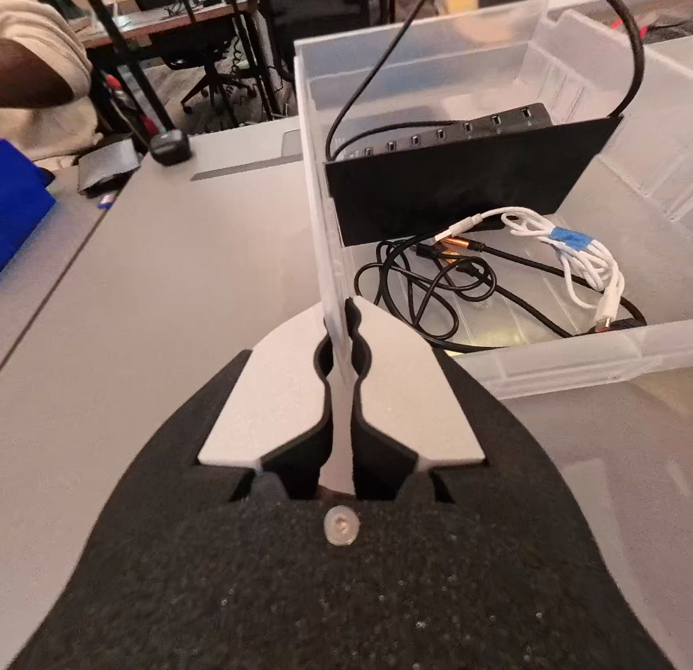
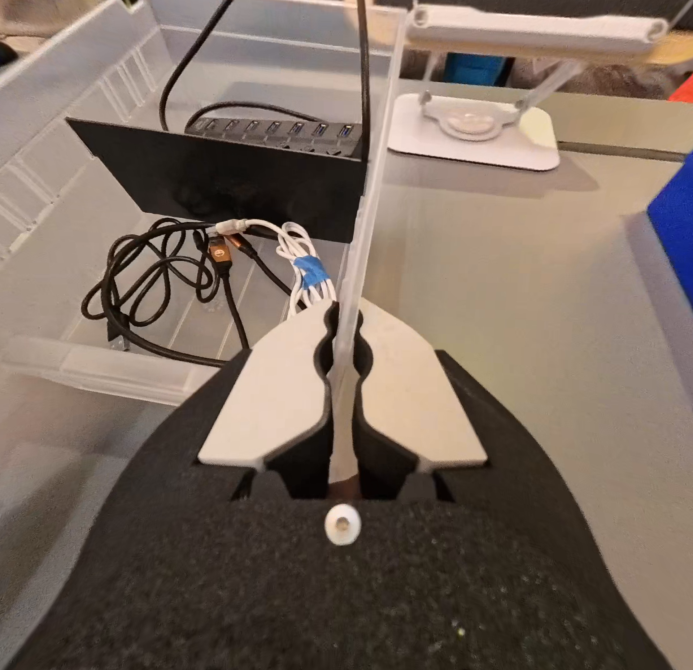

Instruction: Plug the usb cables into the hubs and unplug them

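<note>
clamping clear bin (image 1: pixel 562 355) walls: both hand-held grippers; inside, hub (image 1: pixel 450 138), loose cables (image 2: pixel 157 277).

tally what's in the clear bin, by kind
USB hub: 1
Black divider: 1
White cable bundle, blue-taped: 1
Loose black cables: tangled, at least 2, exact count unclear
Total: at least 5
Both grippers clamp the bin walls.

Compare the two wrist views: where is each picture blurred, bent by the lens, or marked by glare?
Left wrist view: warm indoor light, background desks and the sleeve at far left blurred, clear bin walls bowed by the wide lens. Right wrist view: the hub ports fairly sharp, the blue object at right smeared, soft sheen on the table.
</note>
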`<state>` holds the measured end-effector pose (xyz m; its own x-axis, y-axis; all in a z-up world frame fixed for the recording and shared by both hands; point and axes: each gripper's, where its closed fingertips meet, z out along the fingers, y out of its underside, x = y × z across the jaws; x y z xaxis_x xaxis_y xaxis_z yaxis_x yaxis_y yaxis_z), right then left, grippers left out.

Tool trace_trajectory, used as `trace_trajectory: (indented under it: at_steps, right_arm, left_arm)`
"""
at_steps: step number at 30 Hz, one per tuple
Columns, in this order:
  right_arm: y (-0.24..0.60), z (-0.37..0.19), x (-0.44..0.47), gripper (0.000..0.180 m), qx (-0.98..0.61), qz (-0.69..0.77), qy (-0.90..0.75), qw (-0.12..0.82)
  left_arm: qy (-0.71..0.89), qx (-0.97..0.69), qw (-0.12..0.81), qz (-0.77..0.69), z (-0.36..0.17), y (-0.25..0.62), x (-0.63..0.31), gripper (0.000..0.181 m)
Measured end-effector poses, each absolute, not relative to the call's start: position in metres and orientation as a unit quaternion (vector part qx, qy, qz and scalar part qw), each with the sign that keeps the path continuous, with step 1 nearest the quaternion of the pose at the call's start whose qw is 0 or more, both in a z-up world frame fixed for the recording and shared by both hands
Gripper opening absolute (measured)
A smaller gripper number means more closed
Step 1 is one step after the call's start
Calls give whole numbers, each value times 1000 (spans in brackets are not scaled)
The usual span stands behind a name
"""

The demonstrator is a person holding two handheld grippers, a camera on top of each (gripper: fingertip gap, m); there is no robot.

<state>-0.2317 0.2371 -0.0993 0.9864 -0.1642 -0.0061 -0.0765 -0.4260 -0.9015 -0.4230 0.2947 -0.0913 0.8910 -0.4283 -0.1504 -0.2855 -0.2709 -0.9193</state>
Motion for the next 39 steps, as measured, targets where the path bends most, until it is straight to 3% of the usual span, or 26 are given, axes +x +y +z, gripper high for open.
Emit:
trace_trajectory:
  at_steps: [8, 13, 19, 26, 31, 34, 39]
  right_arm:
    - [291, -128, -286, 5, -853, -52, 71, 514]
    - [295, -128, -302, 11, -850, 28, 49, 523]
    - [231, -119, -296, 33, -842, 141, -77, 515]
    - [151, -93, -161, 31, -787, 93, -146, 593]
    - [106, -89, -38, 30, -781, 42, -48, 621]
    - [81, -95, 17, 26, -783, 29, 18, 622]
    - [61, -116, 82, 21, -806, -6, 102, 583]
  left_arm:
    - [197, -816, 536, -86, -129, 349, -474, 3]
    - [176, -819, 543, -61, -127, 353, -488, 8]
    - [160, -802, 573, -48, -111, 347, -498, 32]
    - [81, -796, 583, -140, -94, 321, -499, 47]
    - [59, -773, 617, -137, -69, 289, -489, 46]
    - [51, -792, 593, -137, -84, 266, -467, 35]
    - [80, -814, 532, -219, -104, 239, -408, 34]
